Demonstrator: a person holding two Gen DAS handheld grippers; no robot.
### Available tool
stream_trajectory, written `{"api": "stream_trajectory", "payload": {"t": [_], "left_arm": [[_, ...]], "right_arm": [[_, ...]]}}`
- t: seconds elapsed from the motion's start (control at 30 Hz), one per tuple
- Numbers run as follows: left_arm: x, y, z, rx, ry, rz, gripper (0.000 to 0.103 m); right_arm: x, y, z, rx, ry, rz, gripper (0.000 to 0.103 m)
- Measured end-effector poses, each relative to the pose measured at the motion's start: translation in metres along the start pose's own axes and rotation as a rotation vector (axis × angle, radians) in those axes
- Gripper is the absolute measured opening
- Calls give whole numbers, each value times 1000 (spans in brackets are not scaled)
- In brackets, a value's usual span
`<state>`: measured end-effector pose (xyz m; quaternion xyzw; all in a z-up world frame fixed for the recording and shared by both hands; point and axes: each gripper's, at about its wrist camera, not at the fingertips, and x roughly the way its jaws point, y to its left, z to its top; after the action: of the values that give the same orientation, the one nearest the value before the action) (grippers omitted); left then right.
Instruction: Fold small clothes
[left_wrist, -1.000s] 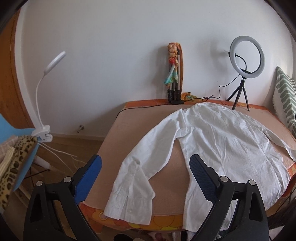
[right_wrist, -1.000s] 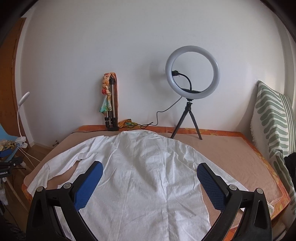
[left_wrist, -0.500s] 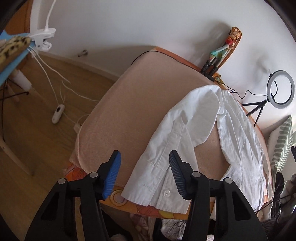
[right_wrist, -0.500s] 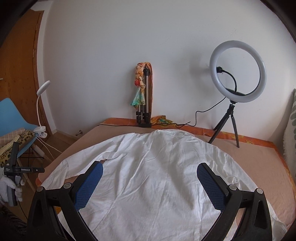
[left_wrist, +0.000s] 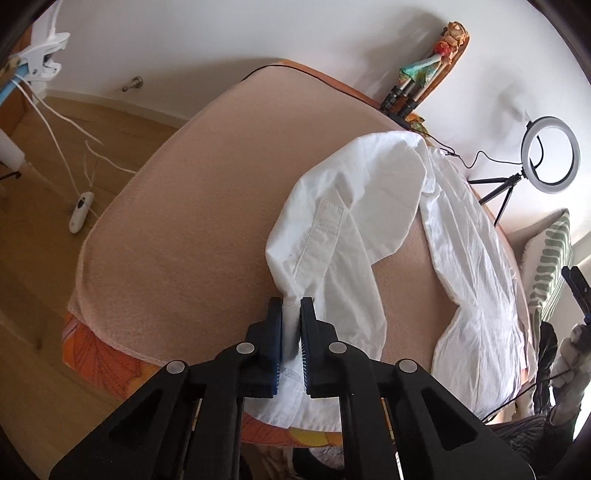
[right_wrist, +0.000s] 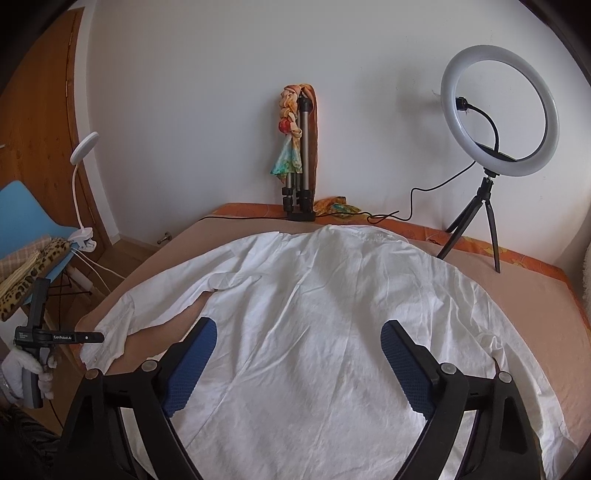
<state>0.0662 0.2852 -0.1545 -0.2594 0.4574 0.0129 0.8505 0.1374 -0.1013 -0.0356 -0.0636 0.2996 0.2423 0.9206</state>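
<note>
A white long-sleeved shirt (right_wrist: 314, 295) lies spread flat, back up, on the tan bed cover (left_wrist: 184, 221). Its left sleeve (left_wrist: 332, 236) runs toward the bed's near edge. My left gripper (left_wrist: 291, 306) has its jaws closing, and the blue pads pinch the cuff end of that sleeve. In the right wrist view this left gripper (right_wrist: 94, 336) sits at the sleeve's cuff, held by a white-gloved hand (right_wrist: 18, 369). My right gripper (right_wrist: 298, 325) hovers over the shirt's lower back. Its jaws are wide and closing slightly, with no cloth pinched between them.
A ring light on a tripod (right_wrist: 498, 114) and a folded tripod with a doll (right_wrist: 299, 147) stand at the bed's far edge, with a black cable between them. A striped pillow (left_wrist: 546, 266) lies to the right. A blue chair (right_wrist: 22, 214) and clip lamp (right_wrist: 83, 184) stand left on the wooden floor.
My left gripper dropped, rolled and tilted down onto the sleeve cuff, and its jaws went from wide to pinching it. The right gripper swung left over the shirt and narrowed a little.
</note>
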Motion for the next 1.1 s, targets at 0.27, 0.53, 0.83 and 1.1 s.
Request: {"api": "stream_trajectory", "payload": {"t": [0.27,0.53,0.83,1.1], "left_arm": [[-49,-57,4,158,-193,-85,6],[-57,-164,-46,567,-163,-223,6],[-25,-202,-95,793,-38,-210,6],[-18,-217,-104,853,-25,-203,6]], "right_arm": [[4,-3,1,25,31,28,79],[25,-17,10,85,97,96,69],[122,4,84,73,293,380,70],[252,47,98,184,496,511,56]]}}
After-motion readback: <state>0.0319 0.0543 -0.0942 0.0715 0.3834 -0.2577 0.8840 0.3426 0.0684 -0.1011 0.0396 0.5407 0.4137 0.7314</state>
